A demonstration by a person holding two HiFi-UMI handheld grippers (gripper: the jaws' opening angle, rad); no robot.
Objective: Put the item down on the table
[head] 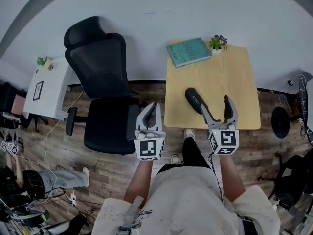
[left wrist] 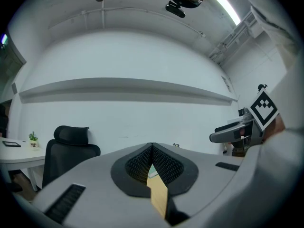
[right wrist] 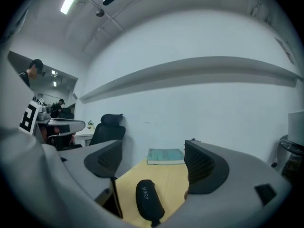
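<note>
A black oblong case [head: 193, 100] with white lettering lies on the light wooden table [head: 230, 77], near its front edge. My right gripper [head: 215, 105] is open just above the front edge, its left finger beside the case. In the right gripper view the case [right wrist: 148, 201] sits low between the wide-apart pads [right wrist: 105, 159], with a gap on both sides. My left gripper [head: 152, 112] hangs left of the table over the floor, shut and empty; in its own view the left gripper [left wrist: 152, 150] has its pads pressed together.
A teal book [head: 188, 51] and a small potted plant [head: 217, 43] occupy the table's far end against the wall. A black office chair [head: 100, 87] stands left of the table, and a white desk [head: 46, 84] further left. A black round base [head: 281, 121] is at right.
</note>
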